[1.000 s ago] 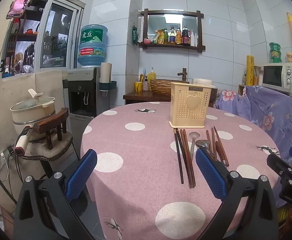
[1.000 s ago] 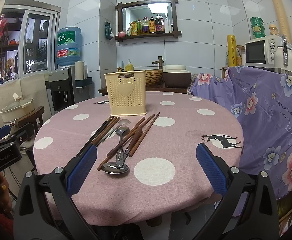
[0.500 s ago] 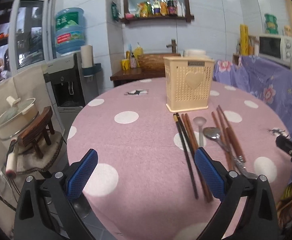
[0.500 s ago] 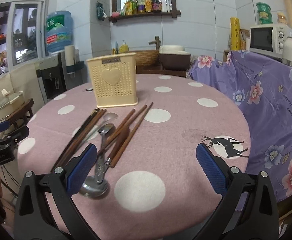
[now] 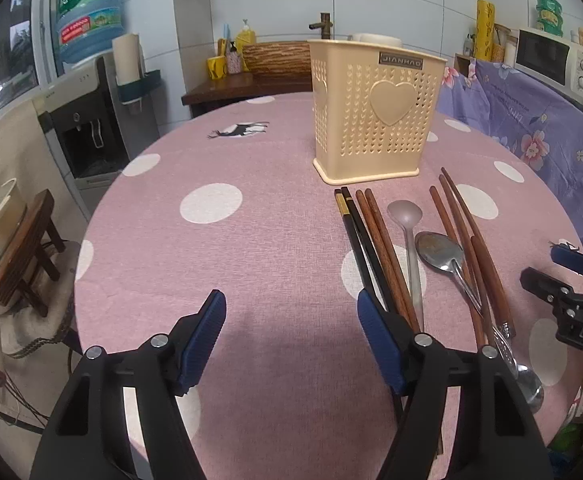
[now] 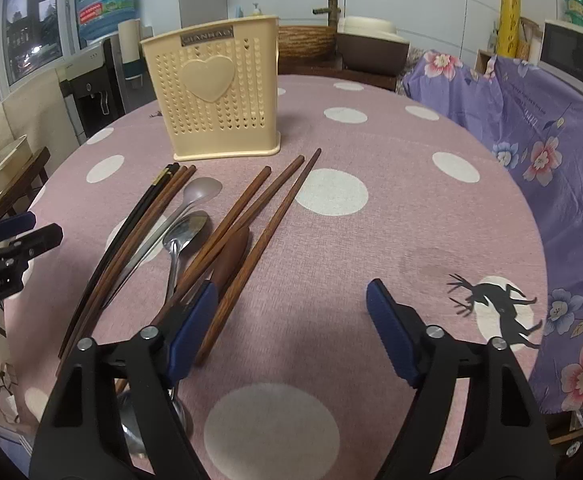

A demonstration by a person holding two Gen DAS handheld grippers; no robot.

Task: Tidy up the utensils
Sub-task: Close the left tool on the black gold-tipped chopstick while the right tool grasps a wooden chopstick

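A cream perforated utensil holder with a heart stands upright on the pink dotted table; it also shows in the right wrist view. In front of it lie black chopsticks, brown chopsticks, a matte spoon, a shiny metal spoon and more brown chopsticks. My left gripper is open and empty, low over the table, left of the utensils. My right gripper is open and empty, its left finger over the brown chopsticks.
A water dispenser and a stool with a pot stand left of the table. A purple floral cloth covers furniture to the right. A sink counter is behind the table.
Both grippers have moved forward and down towards the table and the utensils. Both stay open. The utensils have not moved.
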